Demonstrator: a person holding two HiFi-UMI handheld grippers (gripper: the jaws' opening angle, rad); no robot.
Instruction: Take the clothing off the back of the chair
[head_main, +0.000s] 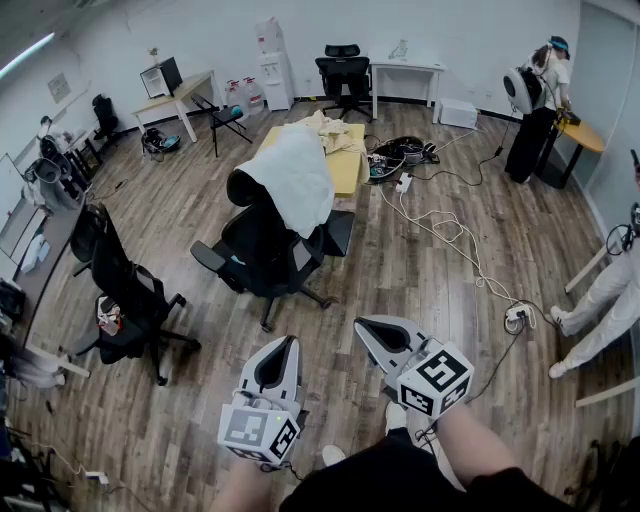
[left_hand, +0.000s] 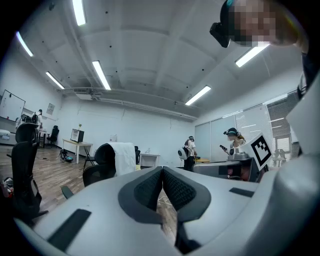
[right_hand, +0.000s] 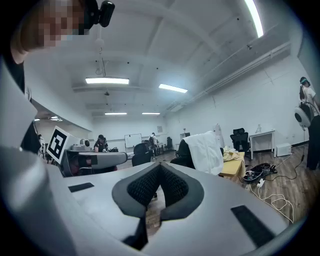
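A white piece of clothing (head_main: 291, 178) hangs over the back of a black office chair (head_main: 262, 252) in the middle of the wooden floor. Both grippers are held low in front of the person, well short of the chair and touching nothing. The left gripper (head_main: 289, 343) has its jaws together and empty. The right gripper (head_main: 363, 326) is shut too, with nothing between its pads. In the left gripper view the clothing (left_hand: 123, 157) and chair (left_hand: 98, 171) show far off, to the left of the jaw tips (left_hand: 162, 169). The right gripper view has the clothing (right_hand: 207, 150) to the right of its tips (right_hand: 160, 165).
A yellow table (head_main: 346, 160) with a heap of cloth stands right behind the chair. Another black chair (head_main: 127, 291) is at the left. Cables (head_main: 448, 233) and a power strip (head_main: 517, 315) trail over the floor at the right. One person (head_main: 540, 95) stands at the far right, another (head_main: 608, 301) at the right edge.
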